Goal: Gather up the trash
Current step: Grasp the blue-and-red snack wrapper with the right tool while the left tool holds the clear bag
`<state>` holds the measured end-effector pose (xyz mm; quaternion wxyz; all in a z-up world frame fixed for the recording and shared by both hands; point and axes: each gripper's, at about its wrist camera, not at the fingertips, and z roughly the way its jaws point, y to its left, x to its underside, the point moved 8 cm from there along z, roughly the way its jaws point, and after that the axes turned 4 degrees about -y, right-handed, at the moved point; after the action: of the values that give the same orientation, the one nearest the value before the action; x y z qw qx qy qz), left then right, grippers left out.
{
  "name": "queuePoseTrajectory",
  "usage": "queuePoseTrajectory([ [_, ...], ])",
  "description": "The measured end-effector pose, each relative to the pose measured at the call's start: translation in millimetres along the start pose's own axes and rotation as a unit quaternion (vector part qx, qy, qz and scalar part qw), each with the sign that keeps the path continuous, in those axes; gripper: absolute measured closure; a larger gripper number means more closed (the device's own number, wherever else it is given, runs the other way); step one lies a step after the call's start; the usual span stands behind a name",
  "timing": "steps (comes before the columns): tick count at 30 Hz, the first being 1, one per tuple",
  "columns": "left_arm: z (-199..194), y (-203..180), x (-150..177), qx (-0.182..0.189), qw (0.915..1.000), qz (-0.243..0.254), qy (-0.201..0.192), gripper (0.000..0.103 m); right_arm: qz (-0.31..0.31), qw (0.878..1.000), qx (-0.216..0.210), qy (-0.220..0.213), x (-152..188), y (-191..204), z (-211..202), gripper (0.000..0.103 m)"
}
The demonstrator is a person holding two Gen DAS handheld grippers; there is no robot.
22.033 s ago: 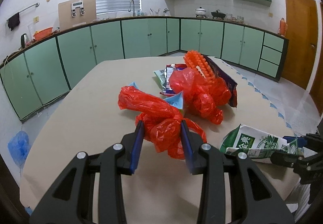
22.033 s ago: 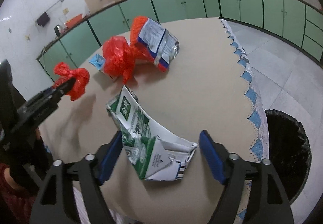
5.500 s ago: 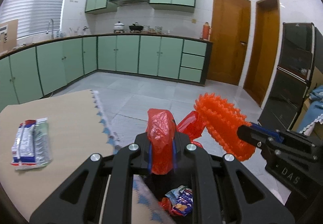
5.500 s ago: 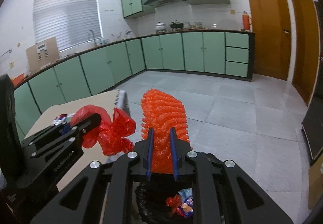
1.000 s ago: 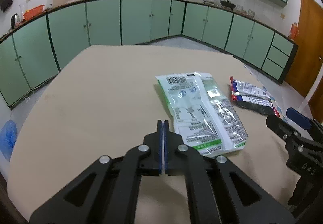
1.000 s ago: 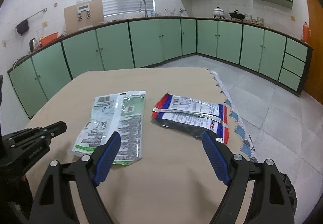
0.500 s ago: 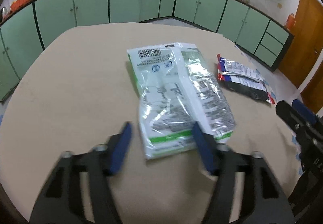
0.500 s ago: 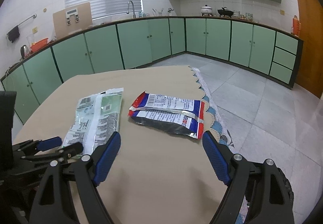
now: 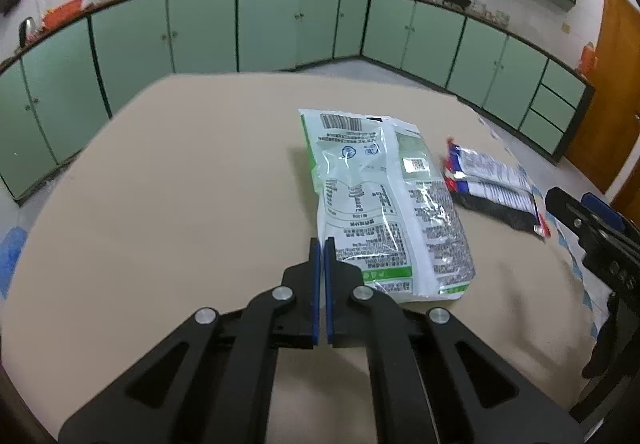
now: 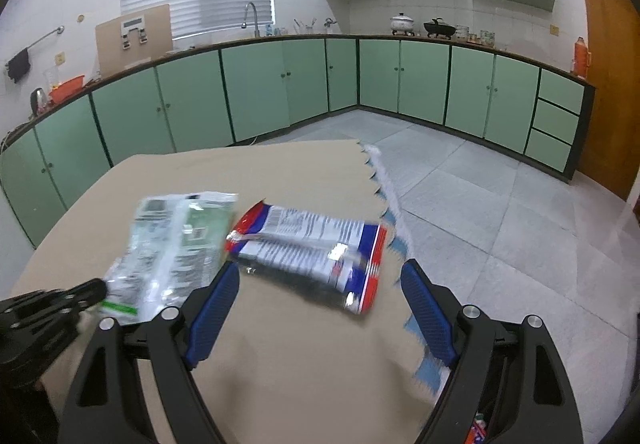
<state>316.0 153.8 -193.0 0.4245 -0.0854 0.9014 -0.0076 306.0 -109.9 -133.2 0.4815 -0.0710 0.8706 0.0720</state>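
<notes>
While two wrappers lie flat on the table (image 9: pixel 168 171), neither is held. White-and-green packet (image 9: pixel 380 199) sits mid-table; red-and-blue packet (image 10: pixel 312 248) lies just beside it, near the scalloped table edge. Left gripper (image 9: pixel 319 244) is fully closed on nothing, tips at the green packet's near left corner, apparently no film caught. Right gripper (image 10: pixel 316 284) is spread wide, near the red-and-blue packet's close edge, not touching. Likely risks: flat, slick film slips from the pads; a push could slide the red-and-blue packet off the edge.
</notes>
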Motion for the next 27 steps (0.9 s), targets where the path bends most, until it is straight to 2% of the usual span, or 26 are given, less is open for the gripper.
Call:
queuePoseTrajectory([
  [6,3.6,7.8,-13.0,-0.023,0.9997,0.006,-0.011,0.103,0.016,0.999,0.013,0.027,-2.1,-12.5,30.3,0.022],
  [14,16.8,-0.2,-22.2,-0.034,0.9993,0.014,-0.01,0.103,0.027,0.993,0.021,0.116,20.8,-20.0,66.7,0.022],
  [16,16.7,0.1,-15.7,-0.033,0.9994,0.012,-0.007,0.102,0.027,0.992,0.017,0.123,23.9,-19.2,68.9,0.03],
  [18,17.4,3.3,-14.3,-0.032,0.9994,0.01,-0.005,0.102,0.023,0.992,0.018,0.123,23.4,-18.8,68.7,0.045],
  [19,18.6,3.2,-14.6,-0.032,0.9994,0.009,-0.005,0.102,0.021,0.992,0.017,0.122,23.4,-18.1,68.1,0.049],
  [21,19.2,2.6,-14.1,-0.034,0.9994,0.01,-0.003,0.102,0.018,0.993,0.013,0.118,22.3,-16.1,66.7,0.071],
  [23,18.9,2.0,-13.9,-0.035,0.9993,0.012,-0.004,0.102,0.016,0.993,0.007,0.115,21.6,-13.7,64.9,0.081],
  [27,18.3,1.7,-17.6,-0.038,0.9991,0.015,-0.008,0.102,0.017,0.994,-0.01,0.104,19.5,-10.7,59.1,0.091],
])
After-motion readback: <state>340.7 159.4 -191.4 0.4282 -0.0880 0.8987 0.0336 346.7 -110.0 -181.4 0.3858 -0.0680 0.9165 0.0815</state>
